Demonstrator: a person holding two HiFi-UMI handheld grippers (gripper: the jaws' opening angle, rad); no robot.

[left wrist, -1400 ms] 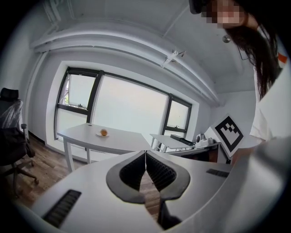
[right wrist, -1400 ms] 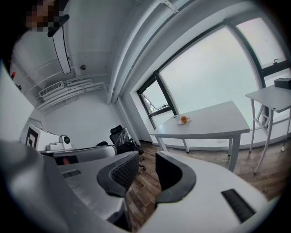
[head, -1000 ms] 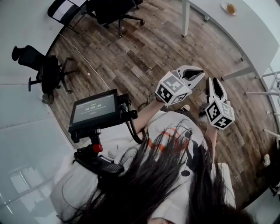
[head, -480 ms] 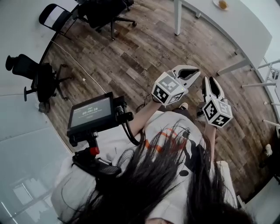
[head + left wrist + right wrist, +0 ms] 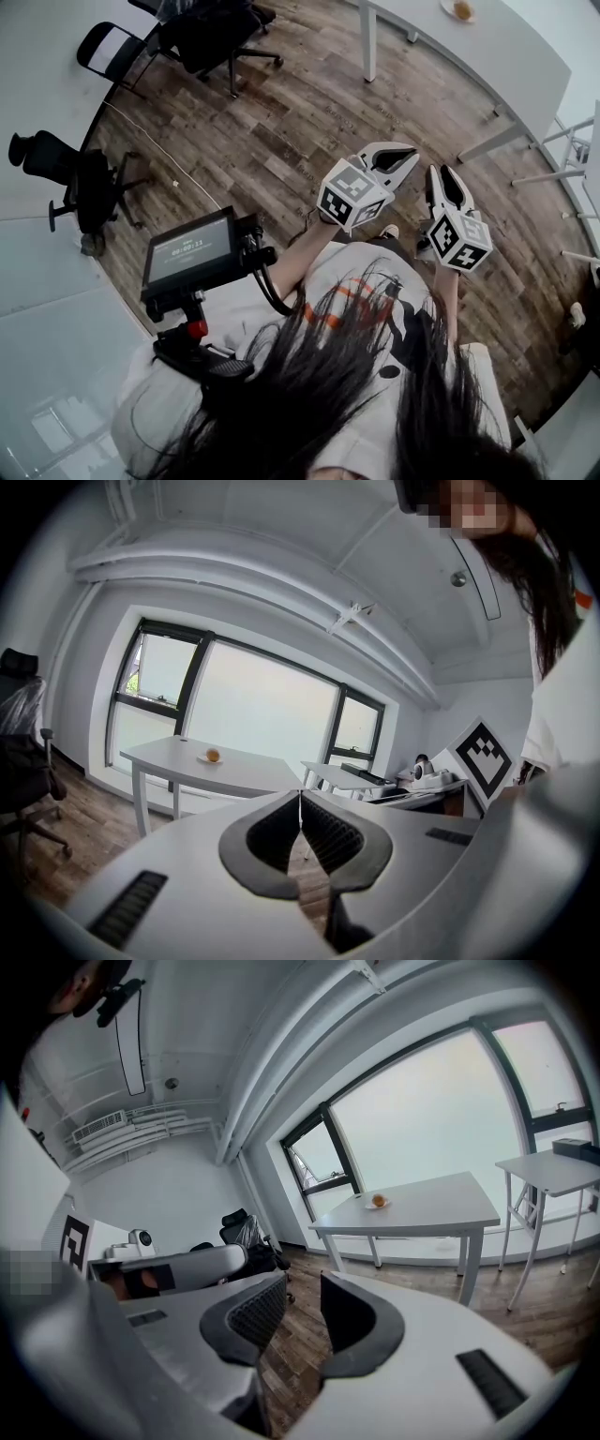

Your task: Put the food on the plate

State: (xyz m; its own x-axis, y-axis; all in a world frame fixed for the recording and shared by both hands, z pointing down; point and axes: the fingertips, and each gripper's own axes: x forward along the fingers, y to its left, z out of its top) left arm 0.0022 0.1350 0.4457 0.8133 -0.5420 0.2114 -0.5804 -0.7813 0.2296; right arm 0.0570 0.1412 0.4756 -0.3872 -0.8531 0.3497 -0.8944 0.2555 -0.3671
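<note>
A small orange piece of food (image 5: 462,10) lies on a white plate (image 5: 449,11) on a white table (image 5: 506,56) far across the room. From the left gripper view the food (image 5: 213,756) sits on that table (image 5: 244,772). In the right gripper view the food (image 5: 378,1201) rests on the plate (image 5: 367,1206). My left gripper (image 5: 410,156) is shut and empty, held in front of the person's chest. Beside it my right gripper (image 5: 438,175) is shut with nothing between its jaws. Both hang over the wooden floor, well short of the table.
Black office chairs (image 5: 80,178) (image 5: 211,33) stand at the left and back. A small monitor on a rig (image 5: 190,253) sticks out at the person's left. A second table (image 5: 555,1168) stands to the right of the first. Dark hair fills the lower head view.
The head view has drifted: the table, chairs and floor slid left and both grippers shifted slightly up and left with them. Both stay shut.
</note>
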